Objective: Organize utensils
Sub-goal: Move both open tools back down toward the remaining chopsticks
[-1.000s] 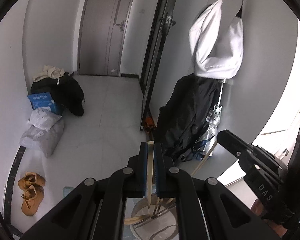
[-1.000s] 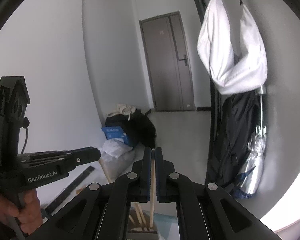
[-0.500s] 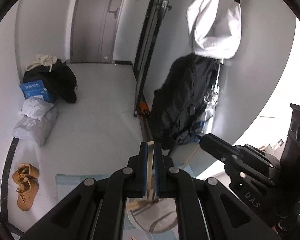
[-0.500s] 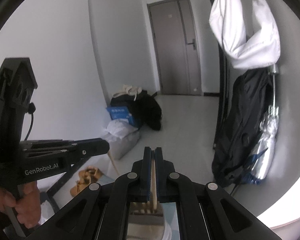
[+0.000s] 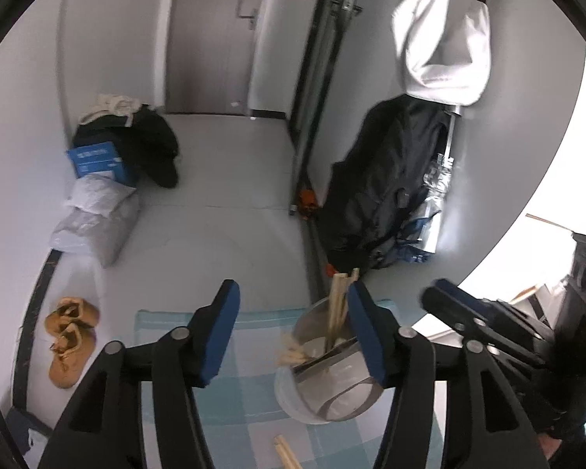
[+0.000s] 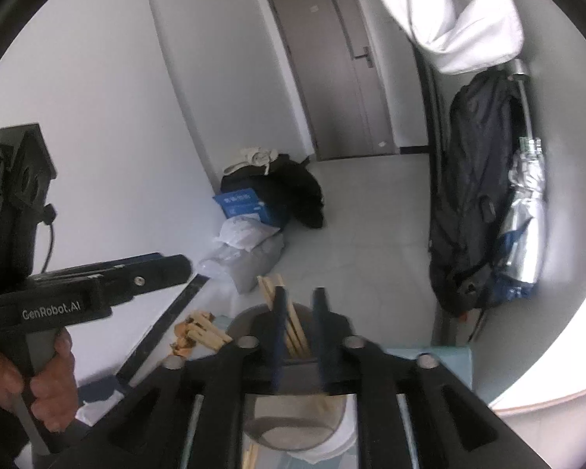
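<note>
A mesh utensil holder [image 5: 324, 387] stands on a blue checked cloth [image 5: 246, 383] and holds several wooden chopsticks [image 5: 338, 305]. My left gripper [image 5: 293, 301] is open and empty, its right finger beside the holder's rim. More wooden sticks [image 5: 283, 451] lie on the cloth below. In the right wrist view, my right gripper [image 6: 299, 305] is open just above the holder [image 6: 293, 422], with the chopsticks [image 6: 281, 312] standing between and behind its fingers. The right gripper's body [image 5: 484, 320] shows at right in the left wrist view; the left gripper's body [image 6: 86, 285] shows at left in the right wrist view.
Tan shoes [image 5: 68, 340], a grey bag [image 5: 93, 222] and a blue box [image 5: 97, 160] lie on the floor at left. A black coat [image 5: 383, 191] and a white bag [image 5: 441, 35] hang on the right wall. A grey door [image 6: 336, 70] is at the back.
Both grippers were shut on a chopstick each; both have opened and the chopsticks now stand in the holder. Both views have tilted down toward the cloth.
</note>
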The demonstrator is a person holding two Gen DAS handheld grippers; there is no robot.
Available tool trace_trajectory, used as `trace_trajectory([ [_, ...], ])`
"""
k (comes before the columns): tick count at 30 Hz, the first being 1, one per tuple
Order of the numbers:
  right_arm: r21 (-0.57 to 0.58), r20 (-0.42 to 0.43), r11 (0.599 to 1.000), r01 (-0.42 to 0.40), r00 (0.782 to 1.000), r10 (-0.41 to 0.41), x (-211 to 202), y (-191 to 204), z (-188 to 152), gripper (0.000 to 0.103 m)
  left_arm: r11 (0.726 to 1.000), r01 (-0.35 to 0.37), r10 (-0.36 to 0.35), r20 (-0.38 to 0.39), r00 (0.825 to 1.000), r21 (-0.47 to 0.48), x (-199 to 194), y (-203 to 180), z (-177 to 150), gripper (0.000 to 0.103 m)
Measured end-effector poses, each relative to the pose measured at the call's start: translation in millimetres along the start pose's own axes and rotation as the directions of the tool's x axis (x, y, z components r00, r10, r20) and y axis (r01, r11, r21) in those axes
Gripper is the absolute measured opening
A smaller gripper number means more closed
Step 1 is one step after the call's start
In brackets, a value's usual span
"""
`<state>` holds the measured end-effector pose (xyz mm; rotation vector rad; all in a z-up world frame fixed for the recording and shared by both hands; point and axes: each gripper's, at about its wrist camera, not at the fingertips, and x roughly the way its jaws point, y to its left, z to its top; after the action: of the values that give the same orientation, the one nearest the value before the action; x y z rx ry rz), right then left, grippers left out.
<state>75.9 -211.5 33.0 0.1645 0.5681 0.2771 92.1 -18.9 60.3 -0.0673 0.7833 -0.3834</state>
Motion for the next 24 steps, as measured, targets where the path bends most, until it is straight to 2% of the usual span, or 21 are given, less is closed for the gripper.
trace_trajectory([
  [3,0.011,0.044,0.999,0.035,0.998,-0.036,-18.3,0.3,-0.7,0.039,0.998,-0.064,0.064,0.002,0.998,-0.026,-8.7,5.7,-2.9,0.054],
  [7,0.024,0.096,0.998,0.054,0.994,-0.056,-44.0,7.2,-1.9,0.05,0.994,-0.096,0.098,0.031,0.995,-0.057,-26.2,10.4,-7.7,0.057],
  [10,0.012,0.118,0.997,0.071,0.99,-0.072,-58.3,14.8,-4.7,0.056,0.992,-0.102,0.106,0.06,0.993,-0.071,-40.7,7.6,-14.2,0.065],
  [12,0.0,0.131,0.996,0.085,0.988,-0.085,-67.7,22.8,-8.3,0.062,0.991,-0.115,0.121,0.078,0.99,-0.07,-49.6,3.2,-18.2,0.075],
  [16,-0.01,0.156,0.997,0.083,0.984,-0.08,-84.0,35.5,-18.3,0.067,0.988,-0.147,0.153,0.136,0.979,-0.054,-65.6,-5.2,-28.3,0.082],
  [21,-0.001,0.179,0.997,0.083,0.98,-0.082,-101.3,43.0,-32.8,0.074,0.977,-0.203,0.213,0.187,0.959,-0.069,-80.3,-5.6,-41.8,0.085],
  [24,-0.011,0.189,0.995,0.099,0.977,-0.096,-108.7,47.6,-41.0,0.074,0.971,-0.228,0.238,0.203,0.95,-0.068,-86.1,-4.7,-52.7,0.086],
])
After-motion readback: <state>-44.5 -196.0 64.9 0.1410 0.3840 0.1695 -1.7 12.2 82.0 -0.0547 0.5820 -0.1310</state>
